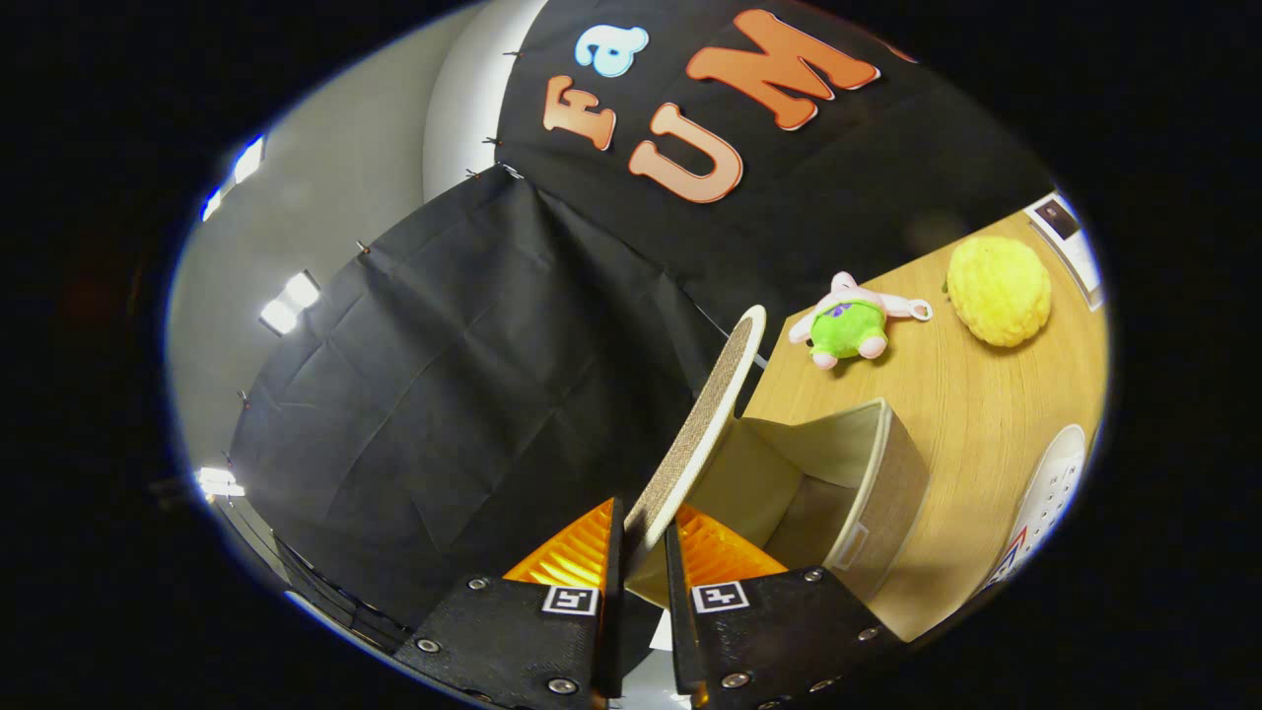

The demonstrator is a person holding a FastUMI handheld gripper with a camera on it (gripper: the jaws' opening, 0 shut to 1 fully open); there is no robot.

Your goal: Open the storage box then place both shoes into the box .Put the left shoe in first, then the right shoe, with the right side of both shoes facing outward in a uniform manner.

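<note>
My gripper (643, 537) is shut on the lid (702, 424) of the storage box, a flat woven-textured panel with a pale rim, pinched edge-on between both fingers and lifted upward. The open beige fabric box (887, 473) stands just ahead and to the right of the fingers, its inside bare as far as I can see. A white shoe (1047, 498) with perforated toe lies on the wooden table (976, 394) to the right of the box, partly cut off.
Beyond the box, a green and pink plush toy (850, 327) and a yellow bumpy ball (998, 289) lie on the table. A flat card-like item (1067, 237) sits at the far corner. Black cloth walls stand behind and to the left.
</note>
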